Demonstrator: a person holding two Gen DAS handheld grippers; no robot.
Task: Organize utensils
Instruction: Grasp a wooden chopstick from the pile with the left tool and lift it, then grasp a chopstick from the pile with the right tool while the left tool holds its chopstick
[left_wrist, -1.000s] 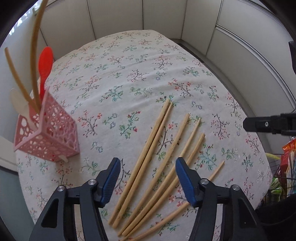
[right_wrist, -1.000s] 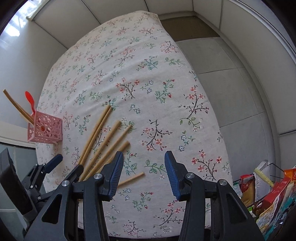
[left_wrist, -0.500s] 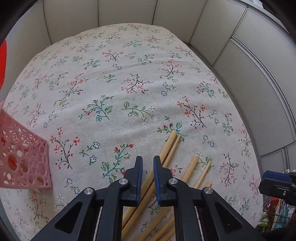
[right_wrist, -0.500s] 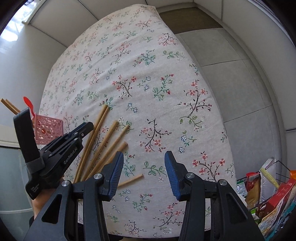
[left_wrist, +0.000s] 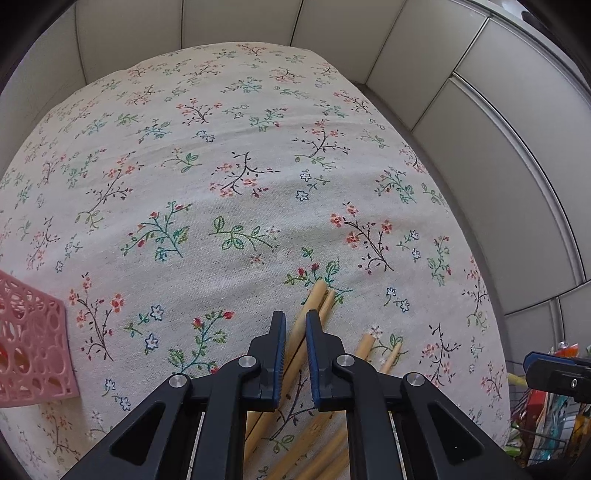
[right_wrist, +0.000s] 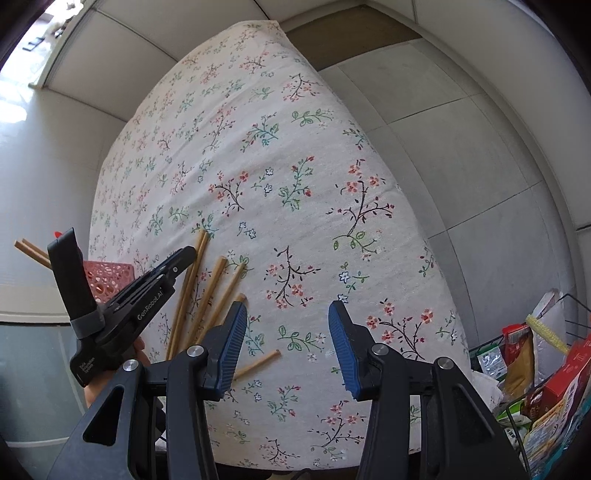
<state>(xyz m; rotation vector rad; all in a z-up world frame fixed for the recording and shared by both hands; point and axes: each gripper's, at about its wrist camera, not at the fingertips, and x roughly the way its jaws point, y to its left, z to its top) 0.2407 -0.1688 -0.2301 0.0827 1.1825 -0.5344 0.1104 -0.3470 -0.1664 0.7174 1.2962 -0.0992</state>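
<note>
Several wooden chopsticks lie fanned on the floral tablecloth. My left gripper is low over them, its jaws closed around the leftmost chopstick; it also shows in the right wrist view. A pink lattice holder stands at the left, and in the right wrist view it holds chopsticks and a red utensil. My right gripper is open and empty above the table's near part, right of the chopsticks.
The table with the floral cloth stands against pale wall panels. A wire basket of packaged goods sits beyond the table's right edge. One chopstick lies apart near the front.
My left gripper moved down and forward over the chopsticks and closed from wide open onto the leftmost one. The right gripper stayed open and nearly still.
</note>
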